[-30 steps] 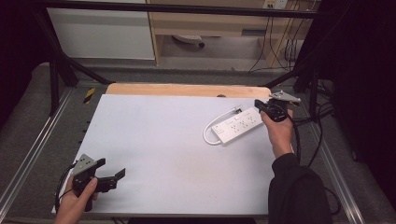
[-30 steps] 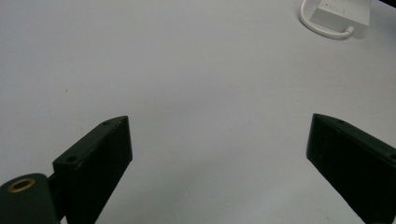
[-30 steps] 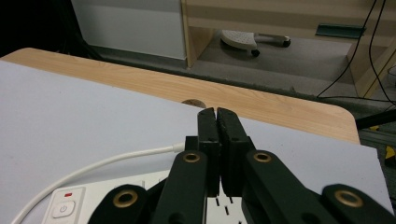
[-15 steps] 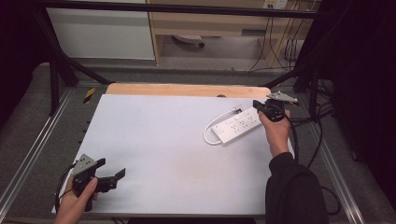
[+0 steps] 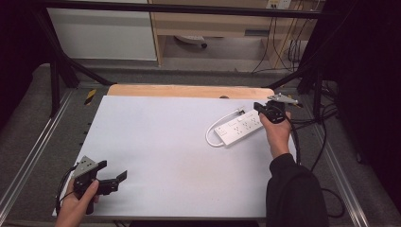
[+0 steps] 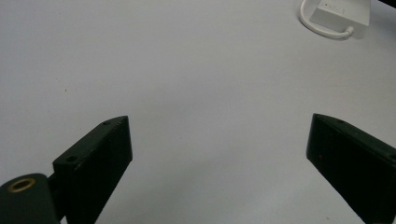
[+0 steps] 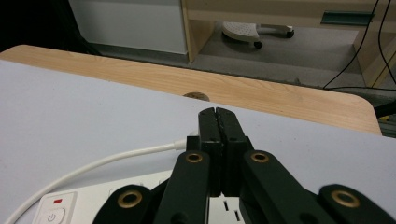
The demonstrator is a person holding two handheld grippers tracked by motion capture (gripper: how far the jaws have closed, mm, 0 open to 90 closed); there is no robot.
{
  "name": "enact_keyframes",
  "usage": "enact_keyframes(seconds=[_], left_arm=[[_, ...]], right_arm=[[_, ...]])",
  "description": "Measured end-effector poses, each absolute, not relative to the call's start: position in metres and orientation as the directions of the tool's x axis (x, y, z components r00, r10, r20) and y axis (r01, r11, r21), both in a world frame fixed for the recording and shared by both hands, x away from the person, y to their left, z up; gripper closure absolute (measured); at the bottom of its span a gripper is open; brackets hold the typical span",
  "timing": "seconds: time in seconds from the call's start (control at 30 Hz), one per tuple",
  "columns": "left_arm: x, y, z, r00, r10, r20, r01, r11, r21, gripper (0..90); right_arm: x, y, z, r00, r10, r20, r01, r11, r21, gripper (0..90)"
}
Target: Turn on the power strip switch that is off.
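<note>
A white power strip [image 5: 240, 128] is seen lying flat on the white board [image 5: 161, 142], toward its far right corner, with its white cord [image 5: 213, 133] looped off one end. The right gripper [image 5: 263, 109] is held over the strip's far end, and in the right gripper view its jaws are pressed together with nothing seen between them; the strip's sockets and its switch [image 7: 55, 216] are seen just below. Whether the tips touch the strip cannot be told.

The left gripper [image 5: 113, 177] is held low near the board's near left corner, well apart from the strip. Its jaws are spread wide and empty, with bare board between them in the left gripper view, where the strip's end [image 6: 343, 13] is seen far off.

As judged from this, the work is at an early stage: the strip is not lifted or grasped, and nothing is plugged into it. A grasp, or a press on the switch, is judged to remain to be done.
</note>
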State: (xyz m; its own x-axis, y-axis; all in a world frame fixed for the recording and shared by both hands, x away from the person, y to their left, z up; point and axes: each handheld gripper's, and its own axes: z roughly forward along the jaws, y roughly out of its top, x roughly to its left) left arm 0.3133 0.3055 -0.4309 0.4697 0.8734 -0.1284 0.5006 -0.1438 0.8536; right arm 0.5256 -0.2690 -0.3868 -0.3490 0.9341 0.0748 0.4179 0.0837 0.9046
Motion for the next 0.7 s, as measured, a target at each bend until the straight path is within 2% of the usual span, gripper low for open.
enact_keyframes(seconds=[0.7], left_arm=[[0.313, 0.306, -0.431, 0.468, 0.874, -0.132, 0.503, -0.141, 0.853, 6.8]], right_arm=[[0.535, -0.261, -0.401, -0.342, 0.934, 0.100, 0.445, 0.068, 0.893, 90.0]])
